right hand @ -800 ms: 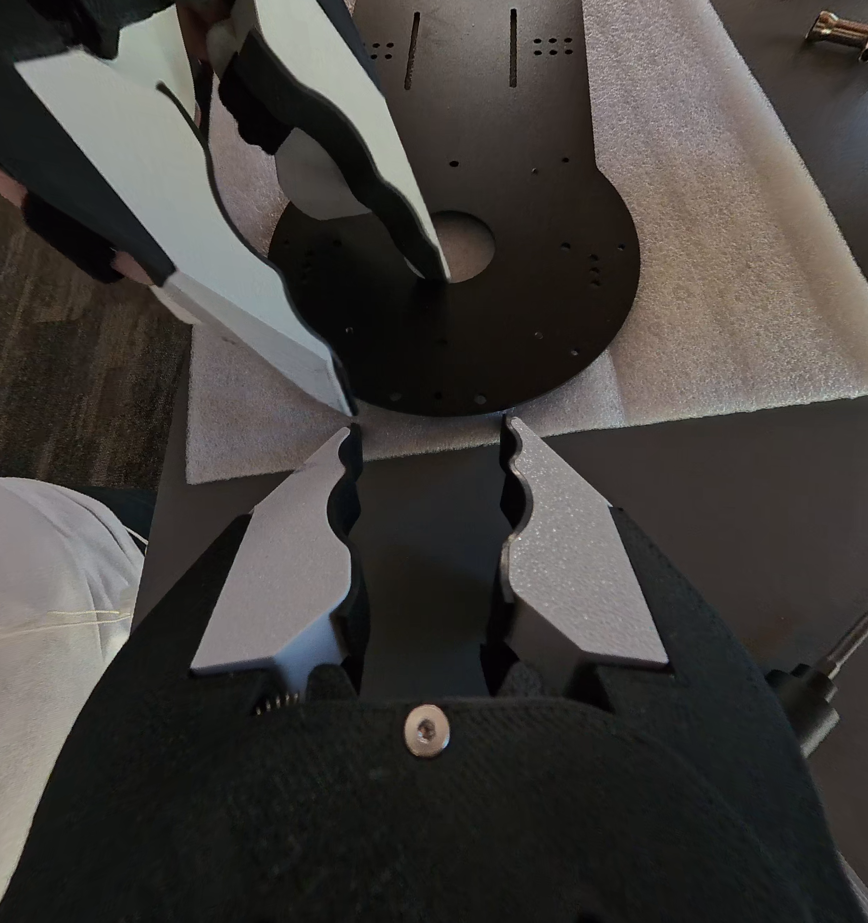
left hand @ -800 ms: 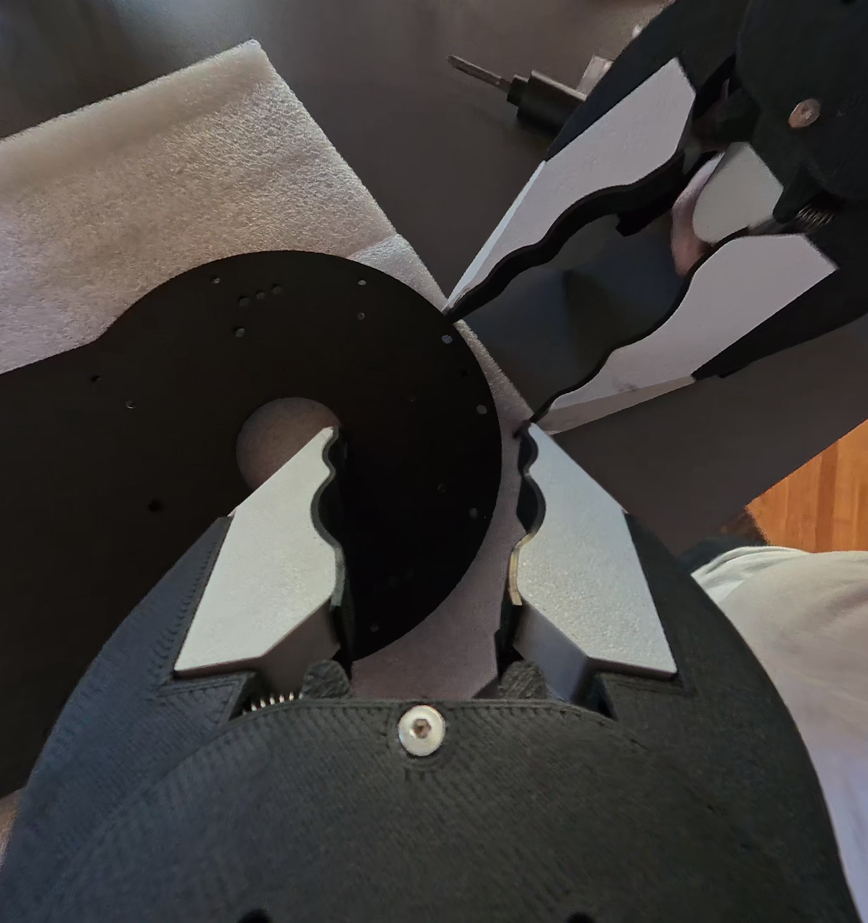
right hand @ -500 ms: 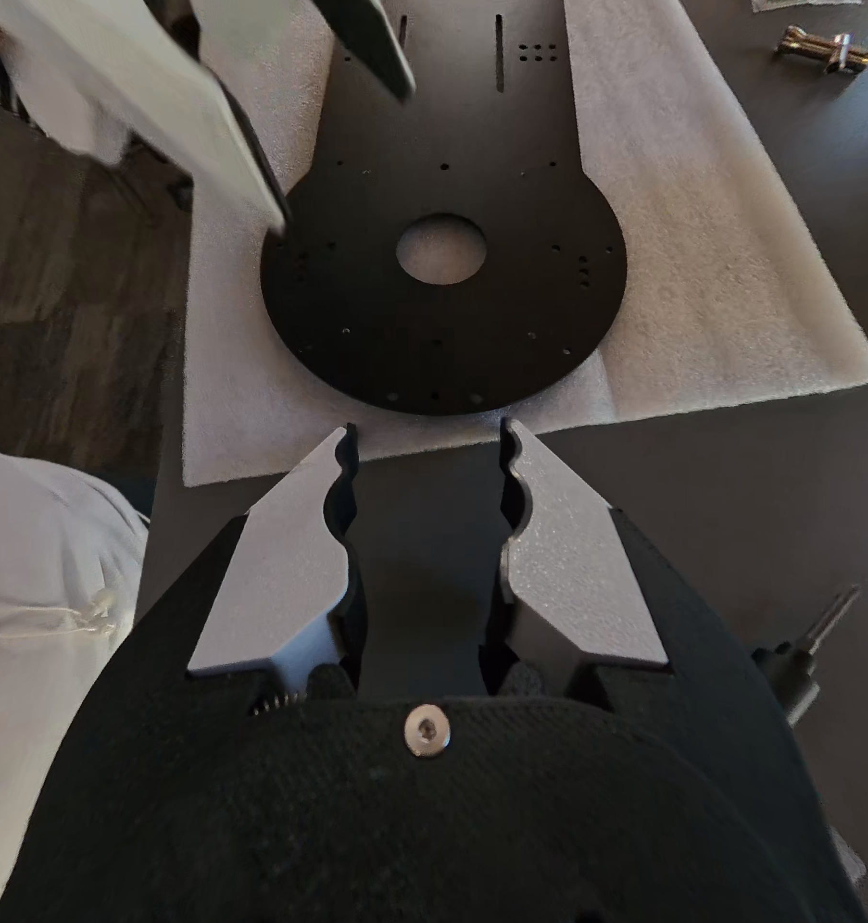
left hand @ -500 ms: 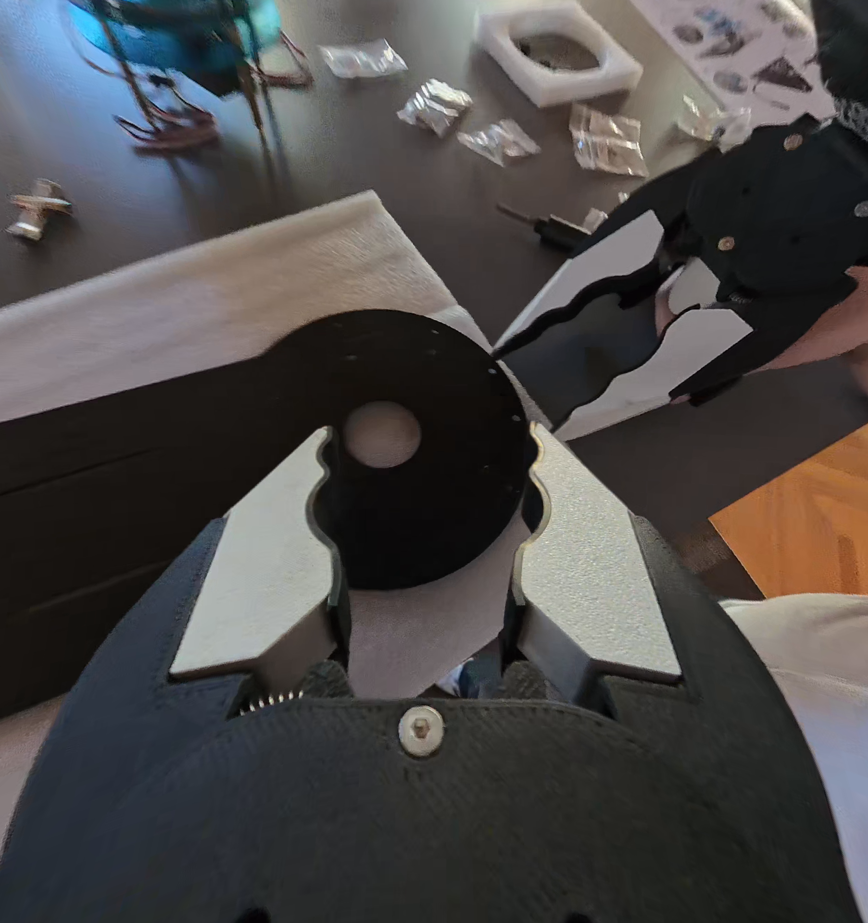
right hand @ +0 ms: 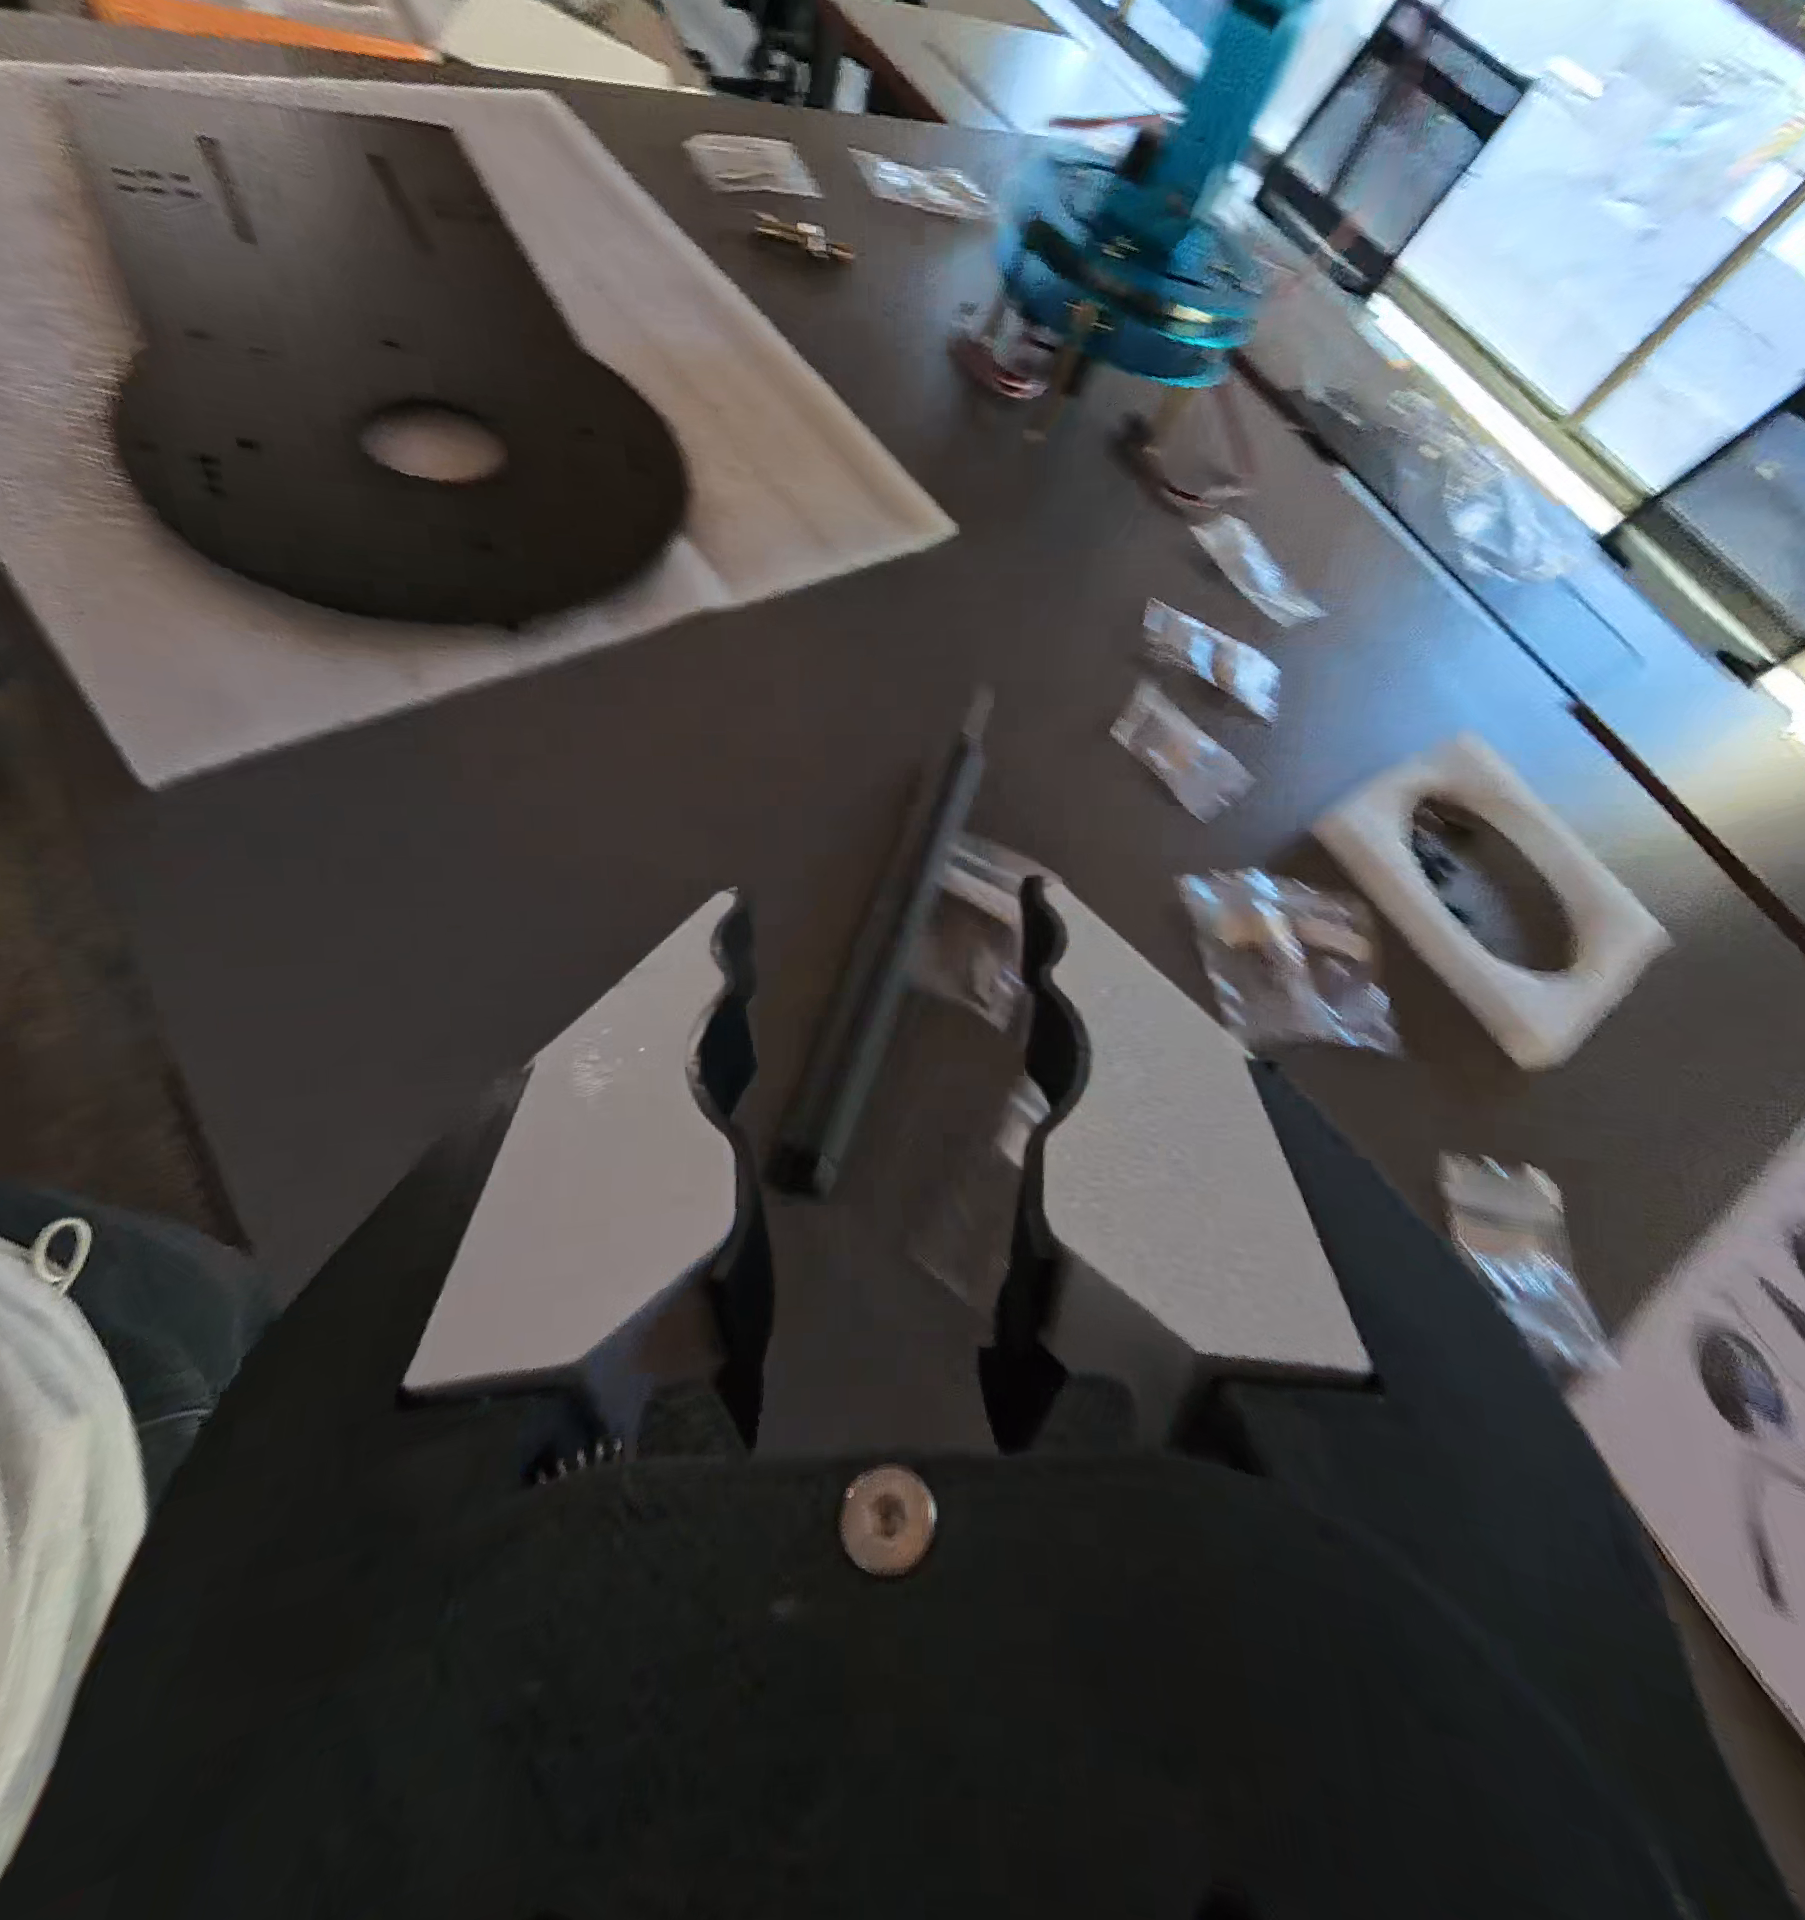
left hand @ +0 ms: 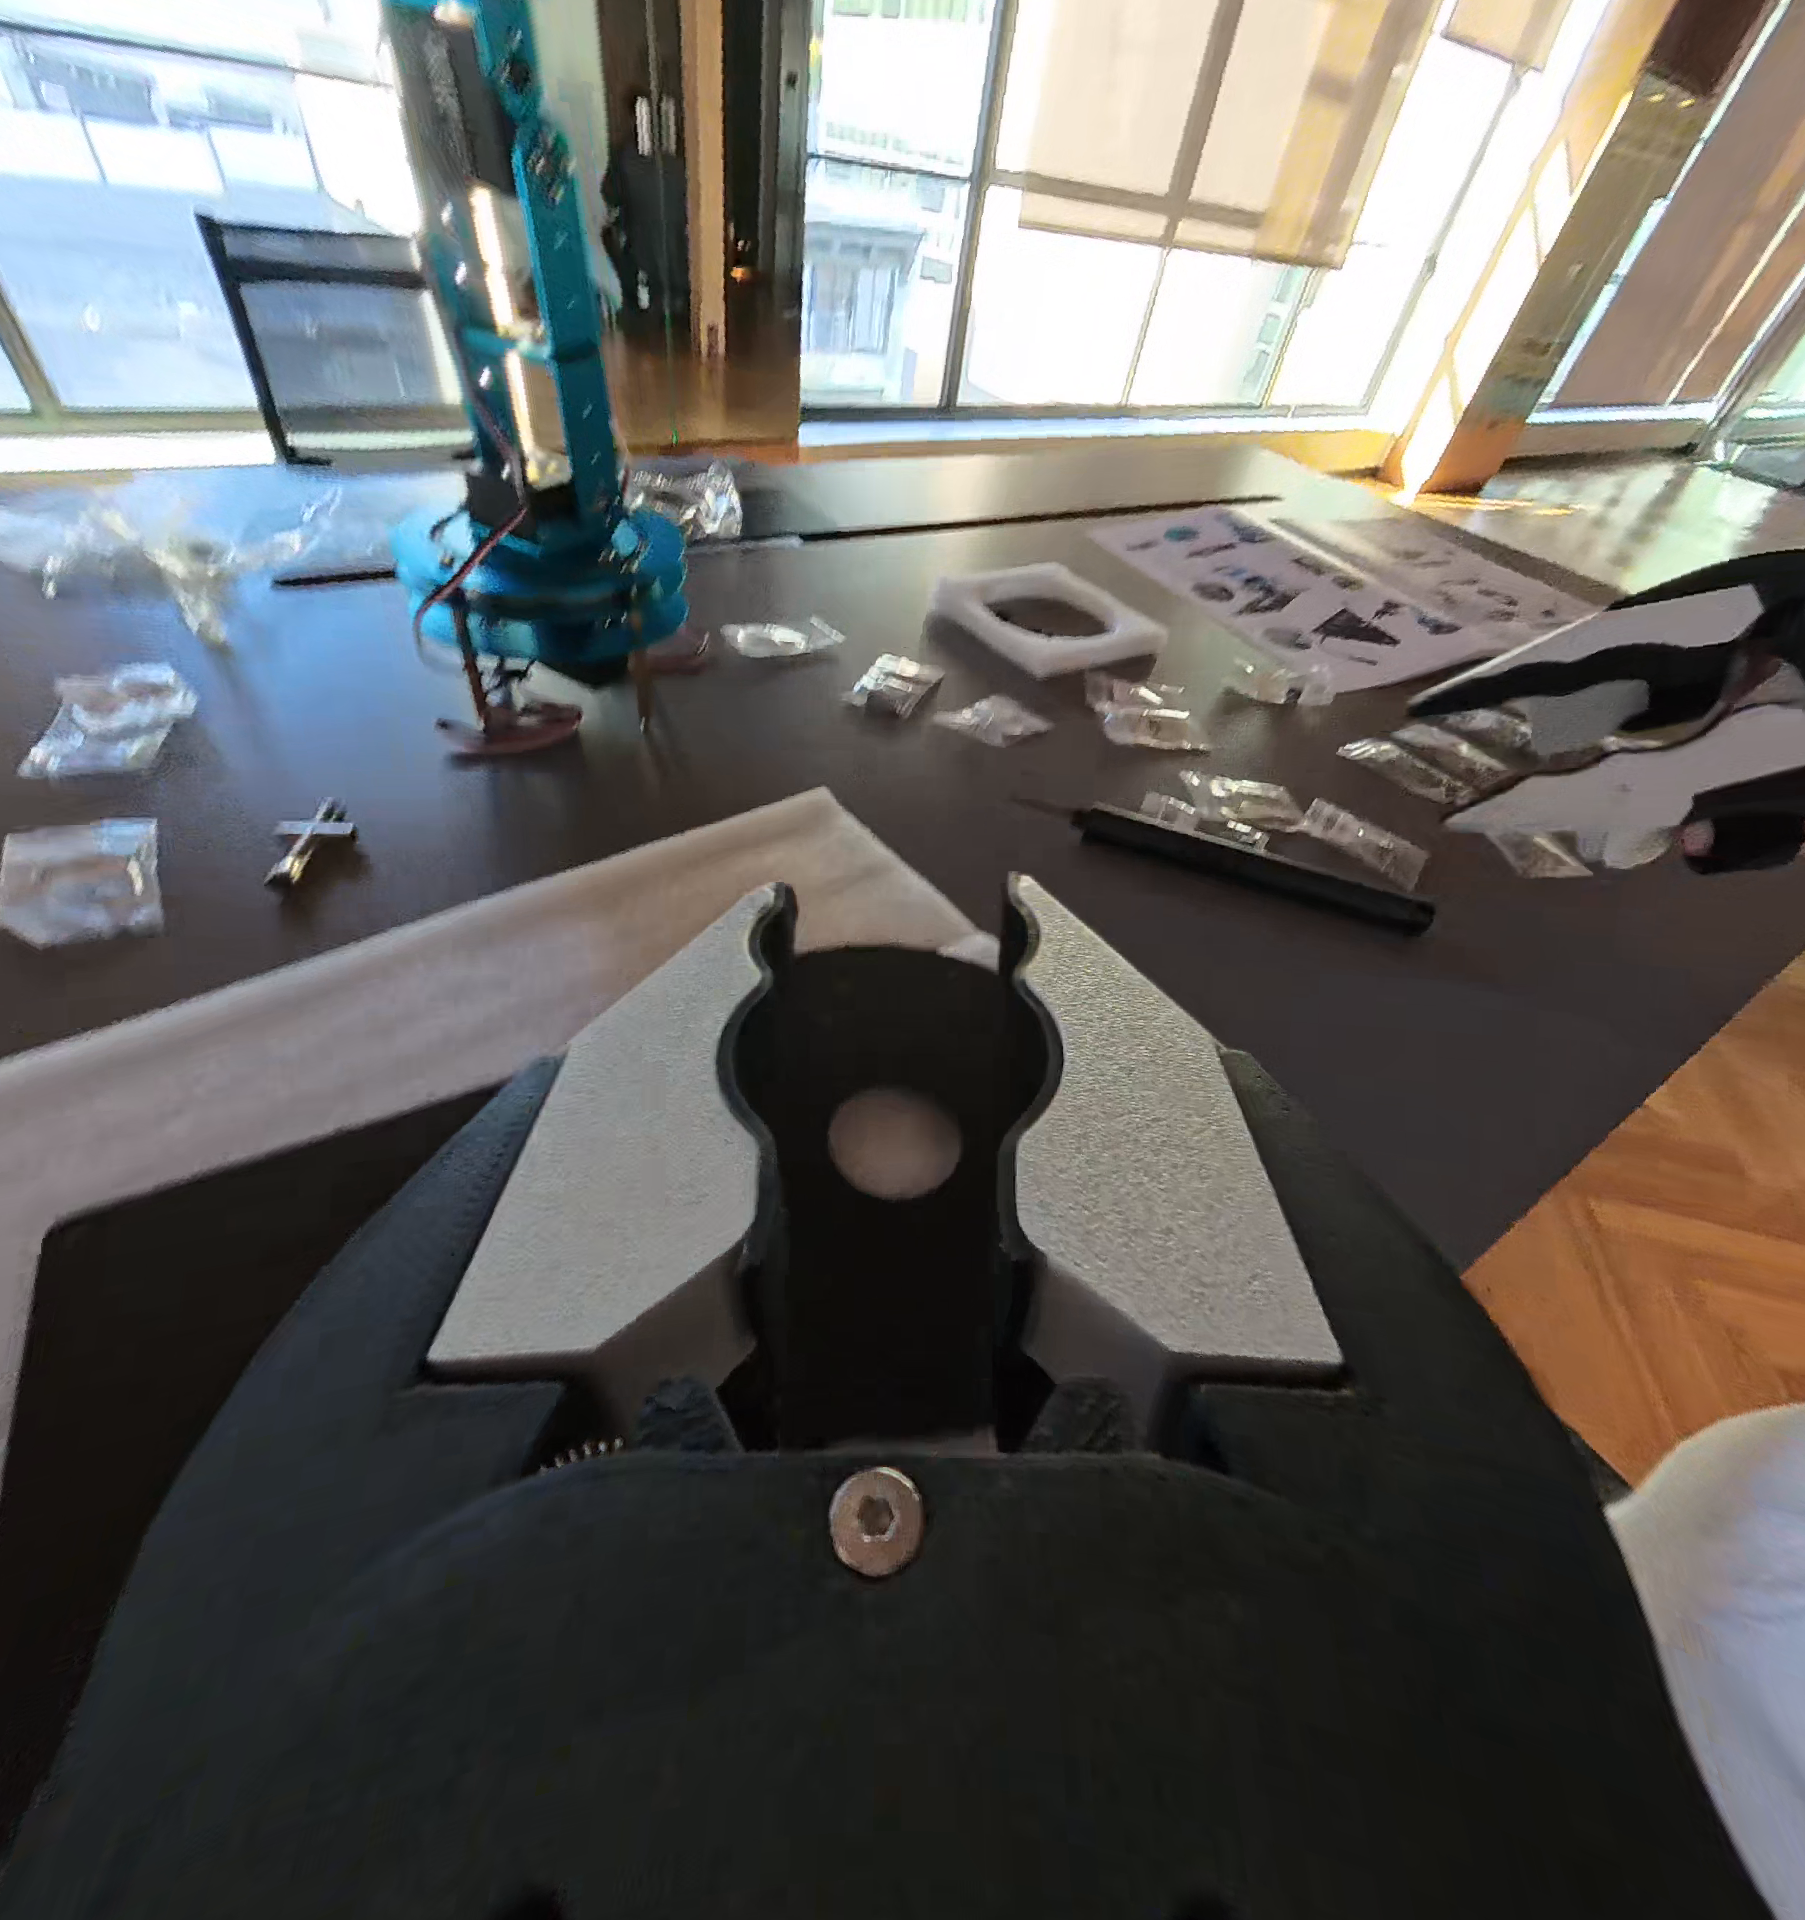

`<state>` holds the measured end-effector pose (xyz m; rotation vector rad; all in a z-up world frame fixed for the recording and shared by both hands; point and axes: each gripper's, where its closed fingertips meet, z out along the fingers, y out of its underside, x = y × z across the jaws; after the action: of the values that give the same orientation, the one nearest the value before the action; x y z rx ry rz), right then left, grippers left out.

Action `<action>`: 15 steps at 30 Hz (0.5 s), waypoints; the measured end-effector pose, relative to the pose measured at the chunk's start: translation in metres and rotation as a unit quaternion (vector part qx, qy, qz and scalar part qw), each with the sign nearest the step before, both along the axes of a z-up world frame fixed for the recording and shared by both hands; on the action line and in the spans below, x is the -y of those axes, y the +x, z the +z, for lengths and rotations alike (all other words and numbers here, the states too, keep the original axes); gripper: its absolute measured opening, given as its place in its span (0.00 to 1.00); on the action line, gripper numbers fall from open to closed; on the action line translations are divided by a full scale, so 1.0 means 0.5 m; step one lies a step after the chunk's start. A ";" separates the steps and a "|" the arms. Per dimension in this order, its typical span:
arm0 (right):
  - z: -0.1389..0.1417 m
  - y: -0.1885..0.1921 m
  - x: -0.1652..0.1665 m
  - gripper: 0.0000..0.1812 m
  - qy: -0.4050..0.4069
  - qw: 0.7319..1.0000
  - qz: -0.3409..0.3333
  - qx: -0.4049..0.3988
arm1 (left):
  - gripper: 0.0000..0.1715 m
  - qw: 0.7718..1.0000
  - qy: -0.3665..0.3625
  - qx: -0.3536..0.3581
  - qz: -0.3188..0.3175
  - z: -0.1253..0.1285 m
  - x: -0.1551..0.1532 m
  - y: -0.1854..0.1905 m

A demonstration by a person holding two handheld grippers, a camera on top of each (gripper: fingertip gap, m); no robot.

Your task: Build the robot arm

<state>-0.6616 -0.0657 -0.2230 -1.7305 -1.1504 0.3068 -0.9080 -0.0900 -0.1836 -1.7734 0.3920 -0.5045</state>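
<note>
My left gripper (left hand: 896, 904) is open with a narrow gap and holds nothing. It hovers over the round end of a black drilled plate (left hand: 887, 1039), whose centre hole shows between the fingers. The plate lies on a white foam sheet (left hand: 358, 1018). My right gripper (right hand: 882, 899) is open and empty above a black screwdriver (right hand: 877, 966), which lies lengthwise in line with the gap. The plate (right hand: 389, 416) lies to its far left. The right gripper (left hand: 1438, 764) also shows at the right of the left wrist view, beyond the screwdriver (left hand: 1251, 868).
A blue robot arm (left hand: 545, 499) stands at the back of the dark table. Several small plastic bags (left hand: 1168, 717), a white foam ring (left hand: 1049, 623), a printed sheet (left hand: 1324, 592) and a metal cross wrench (left hand: 306, 836) lie around. A person's pale clothing (right hand: 25, 1455) is near the front edge. Spacing between my two grippers at the tips: around 25 centimetres. About 7 centimetres separates my right fingertips from the black screwdriver (right hand: 877, 966).
Both grippers rose and tilted up from the plate. The left drew back and its jaws narrowed. The right swung right, from the foam's edge to over the screwdriver.
</note>
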 end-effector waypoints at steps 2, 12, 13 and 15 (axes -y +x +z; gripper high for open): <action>0.014 0.083 -0.020 0.20 0.000 0.999 -0.036 -0.001 | 0.15 1.000 0.026 -0.008 -0.010 0.017 -0.012 0.036; 0.045 0.203 -0.260 0.05 -0.136 0.986 0.094 -0.006 | 0.00 0.998 0.057 -0.001 0.020 0.066 -0.087 0.198; 0.033 0.184 -0.305 0.05 -0.142 0.982 0.122 0.011 | 0.00 0.998 0.053 0.009 0.025 0.073 -0.084 0.216; -0.002 0.145 -0.395 0.07 -0.148 0.972 0.170 0.059 | 0.02 0.998 0.042 0.012 0.041 0.078 -0.074 0.246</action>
<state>-0.5893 0.1319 -0.2241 -1.8194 -1.5552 0.6180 -0.7847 -0.0532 -0.1446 -1.6929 0.3191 -0.4447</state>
